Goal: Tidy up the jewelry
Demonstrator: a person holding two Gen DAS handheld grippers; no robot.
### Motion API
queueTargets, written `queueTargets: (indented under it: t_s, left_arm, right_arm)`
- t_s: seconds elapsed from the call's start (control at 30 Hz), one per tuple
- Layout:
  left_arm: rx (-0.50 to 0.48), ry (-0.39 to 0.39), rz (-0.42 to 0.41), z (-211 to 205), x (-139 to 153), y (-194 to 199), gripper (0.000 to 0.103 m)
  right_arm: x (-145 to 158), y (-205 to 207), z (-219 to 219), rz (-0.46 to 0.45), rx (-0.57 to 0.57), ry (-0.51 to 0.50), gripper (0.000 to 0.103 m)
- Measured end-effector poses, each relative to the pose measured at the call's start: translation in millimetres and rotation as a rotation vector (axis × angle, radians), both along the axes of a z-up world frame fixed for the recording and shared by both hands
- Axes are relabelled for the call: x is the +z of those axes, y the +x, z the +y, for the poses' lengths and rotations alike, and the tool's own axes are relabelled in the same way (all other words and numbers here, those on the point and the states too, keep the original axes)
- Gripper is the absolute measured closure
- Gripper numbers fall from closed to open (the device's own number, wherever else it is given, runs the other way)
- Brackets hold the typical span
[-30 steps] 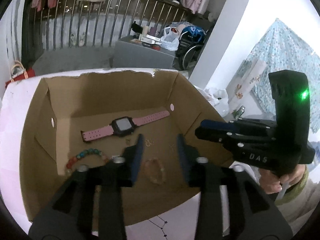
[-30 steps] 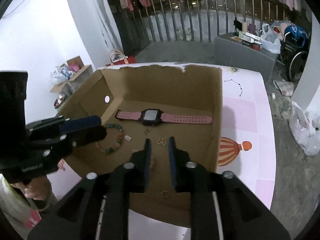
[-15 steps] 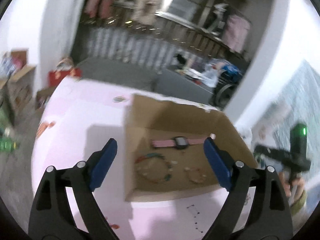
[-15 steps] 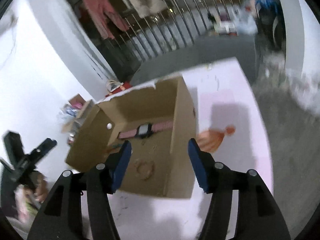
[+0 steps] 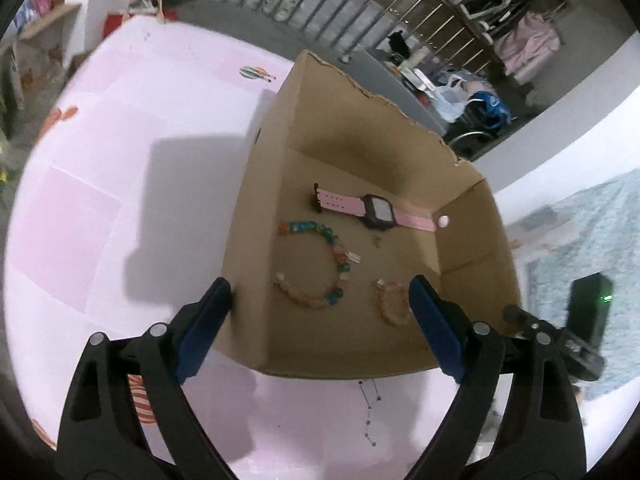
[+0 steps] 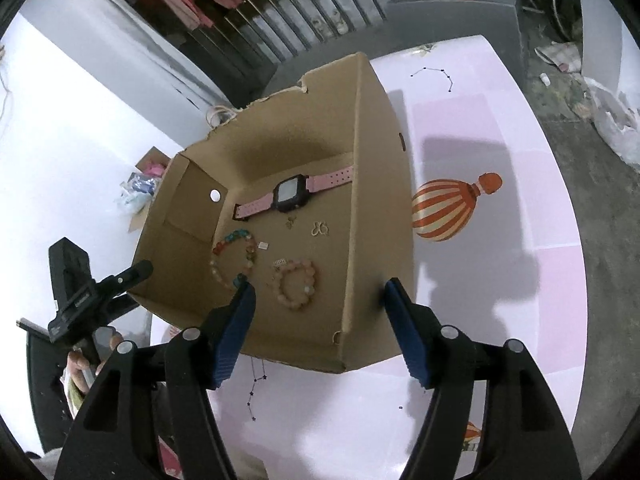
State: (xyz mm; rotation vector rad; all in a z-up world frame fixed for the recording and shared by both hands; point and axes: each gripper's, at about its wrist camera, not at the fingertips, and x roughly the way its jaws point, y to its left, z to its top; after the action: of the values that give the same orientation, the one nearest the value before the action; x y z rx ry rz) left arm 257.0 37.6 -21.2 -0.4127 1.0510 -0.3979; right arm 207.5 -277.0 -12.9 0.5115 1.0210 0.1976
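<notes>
**Both grippers spread wide above the box, holding nothing; jewelry all on the box floor**

Left to right, per the left wrist view:

- Left gripper [image 5: 320, 312]: fingers released, wide apart, empty. It hangs above the near wall of the cardboard box [image 5: 256, 216]; one blue pad sits outside the box's left wall, the other over the floor beside the pale pink bracelet [image 5: 390, 304].
- Multicolour bead bracelet [image 5: 316, 264]: flat on the floor, just ahead of the left gripper, roughly centred between its pads. Judged the left hand's nearest pick.
- Pink watch [image 5: 374, 211]: further in, near the far wall, long axis across the box, roughly crosswise to the fingers' line. A grip across the strap looks easier than one along it.
- Small clear charm [image 5: 354, 257]: next to the bead bracelet's right edge.
- Right gripper [image 6: 320, 312]: also released and empty, straddling the box's right wall. The pale pink bracelet lies just ahead of its left pad; gold butterfly piece [image 6: 320, 229] sits deeper, near the watch.

Surface: pink table cover [image 5: 120, 184] printed with balloons, box on top. Room: metal railing [image 5: 360, 8] behind, hanging clothes, white walls, clutter on the floor.

Risk, as judged: tall box walls limit the approach angle; beads may roll.
</notes>
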Motion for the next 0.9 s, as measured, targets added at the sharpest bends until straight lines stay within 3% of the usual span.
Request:
queueTargets:
  t_s: [0.13, 0.43, 0.6, 0.8, 0.9]
  left_arm:
    - [0.022, 0.052, -0.017, -6.5, 6.0, -8.7, 0.017]
    - [0.046, 0.045, -0.05, 10.1, 27.6, -62.0, 0.017]
    - [0.043, 0.065, -0.079, 15.6, 26.6, -84.8, 0.017]
    - [0.043, 0.06, -0.038, 19.0, 11.7, -85.7, 0.017]
    - [0.037, 0.066, -0.079, 20.8, 15.5, -96.2, 0.017]
  right_arm:
    - [3.6, -2.5, 2.1, 0.008, -0.015, -0.009, 0.037]
    - [22.7, -56.5, 17.4, -0.042, -0.013, -0.016, 0.037]
    - [23.7, -82.7, 23.3, -0.06, -0.026, 0.007, 0.037]
    - [7.9, -95.7, 29.5, -0.052, -0.038, -0.023, 0.037]
    - [7.7, -104.2, 28.0, -0.08, -0.041, -0.012, 0.037]
